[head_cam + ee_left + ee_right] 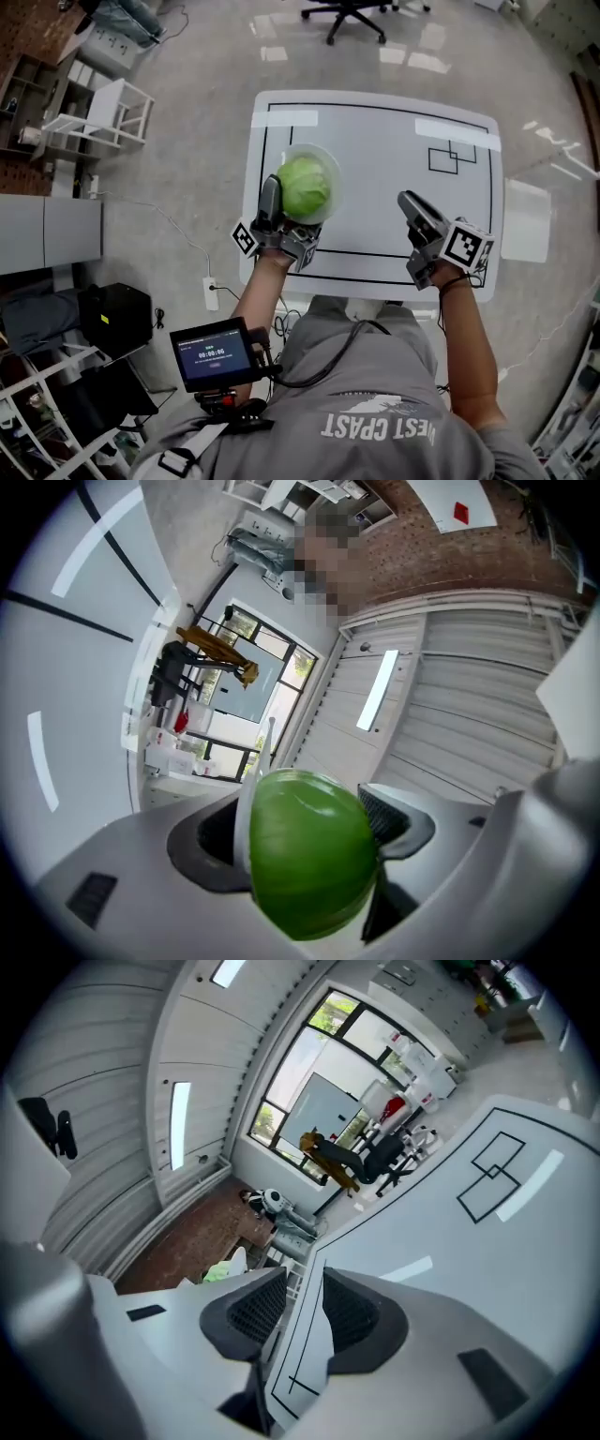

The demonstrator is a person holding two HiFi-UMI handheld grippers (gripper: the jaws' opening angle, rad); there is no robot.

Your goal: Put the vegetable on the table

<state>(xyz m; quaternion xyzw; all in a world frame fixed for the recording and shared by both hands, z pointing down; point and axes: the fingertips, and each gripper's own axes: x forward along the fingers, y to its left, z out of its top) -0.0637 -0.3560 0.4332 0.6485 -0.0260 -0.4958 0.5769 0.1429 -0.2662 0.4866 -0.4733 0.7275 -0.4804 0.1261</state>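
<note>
Not yet done: cabbage (306, 187) pinched in the left gripper (284, 211), centre-left of the frame, above the white desk (394, 169), against a pale round dish (330, 161). Left to do: lower, release. Round, smooth, glossy green, firm-looking. Right gripper (305, 1309) slightly spread, empty; ribbed dark pads (258, 1309).

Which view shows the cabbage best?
Left gripper view: the cabbage fills the frame's bottom, clamped between the left tongs. Head view shows it whole but small, over the table. Right gripper view shows at most a green sliver, too small to be sure.
</note>
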